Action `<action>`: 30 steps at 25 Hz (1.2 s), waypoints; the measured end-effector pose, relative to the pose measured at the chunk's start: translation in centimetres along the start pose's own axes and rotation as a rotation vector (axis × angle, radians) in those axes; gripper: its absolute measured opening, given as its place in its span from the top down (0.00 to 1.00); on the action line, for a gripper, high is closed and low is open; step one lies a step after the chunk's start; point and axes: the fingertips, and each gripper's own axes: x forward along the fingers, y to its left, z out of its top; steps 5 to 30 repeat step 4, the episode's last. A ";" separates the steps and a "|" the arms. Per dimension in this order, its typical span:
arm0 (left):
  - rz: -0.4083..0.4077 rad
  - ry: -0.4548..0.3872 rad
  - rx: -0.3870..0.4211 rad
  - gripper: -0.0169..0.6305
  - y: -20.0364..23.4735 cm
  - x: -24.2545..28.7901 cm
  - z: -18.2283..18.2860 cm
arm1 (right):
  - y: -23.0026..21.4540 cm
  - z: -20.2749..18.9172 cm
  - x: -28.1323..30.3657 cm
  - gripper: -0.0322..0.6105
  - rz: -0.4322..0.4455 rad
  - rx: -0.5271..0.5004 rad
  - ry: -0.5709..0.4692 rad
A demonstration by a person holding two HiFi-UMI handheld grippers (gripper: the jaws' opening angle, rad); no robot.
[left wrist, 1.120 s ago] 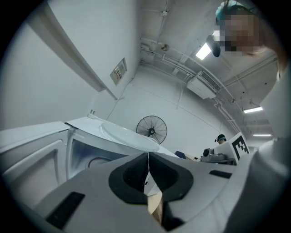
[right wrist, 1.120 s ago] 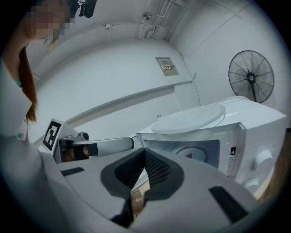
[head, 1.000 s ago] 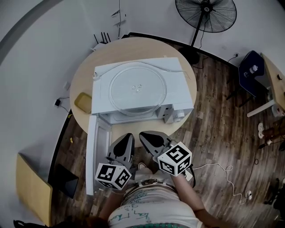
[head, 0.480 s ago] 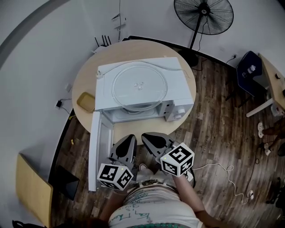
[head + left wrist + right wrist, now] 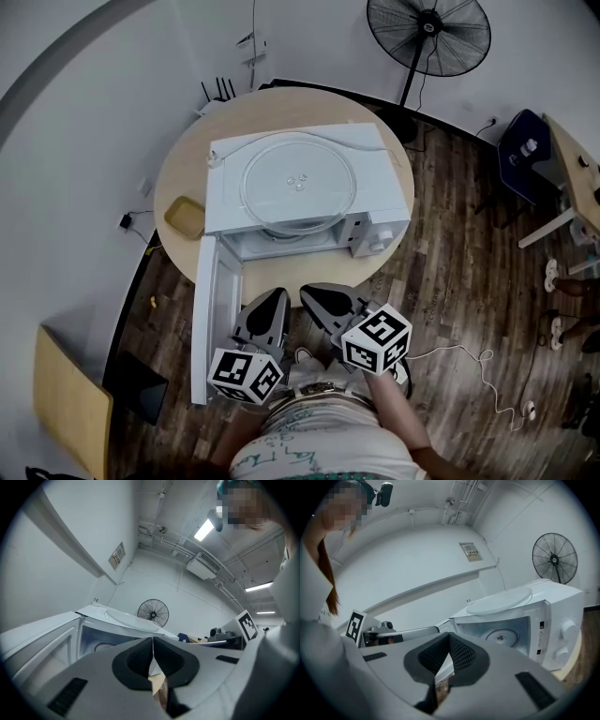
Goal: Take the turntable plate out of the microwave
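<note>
1. The round wooden surface [image 5: 291, 105] fills the middle of the head view, standing on a dark plank floor [image 5: 450, 244].
2. A white microwave [image 5: 380, 187] sits on the surface, with its open front facing 6 o'clock, towards the person.
3. A black standing fan [image 5: 428, 35] stands on the floor beyond the surface, at about 1 o'clock from the microwave.
4. The microwave door [image 5: 214, 309] hangs wide open. It swings out past the edge of the surface towards 7 o'clock.
5. The clear glass turntable plate [image 5: 300, 183] lies flat on top of the microwave, left of centre and outside the cavity. The right claw's view shows it as a pale disc [image 5: 499, 603] on the roof, above the bare cavity with its round hub [image 5: 505, 636].
6. The left claw [image 5: 275, 298] is at 6 o'clock, well short of the microwave front and just right of the open door. Its jaws are pressed together [image 5: 153, 641] with nothing between them.
7. The right claw [image 5: 309, 292] is just beside the left one, at its 3 o'clock. Its jaws are likewise closed tight and empty [image 5: 449, 637].
8. A small yellow item [image 5: 185, 216], perhaps a sponge or a shallow tray, lies on the surface at 9 o'clock from the microwave, near its left side.
</note>
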 end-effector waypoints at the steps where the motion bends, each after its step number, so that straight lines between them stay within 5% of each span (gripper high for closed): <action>1: -0.002 0.001 0.000 0.95 0.0 0.0 0.0 | 0.0 0.0 0.1 0.96 0.000 -0.001 0.002; 30: -0.008 0.002 -0.009 0.95 0.1 0.2 -0.1 | 0.0 -0.1 0.2 0.96 0.001 -0.004 0.007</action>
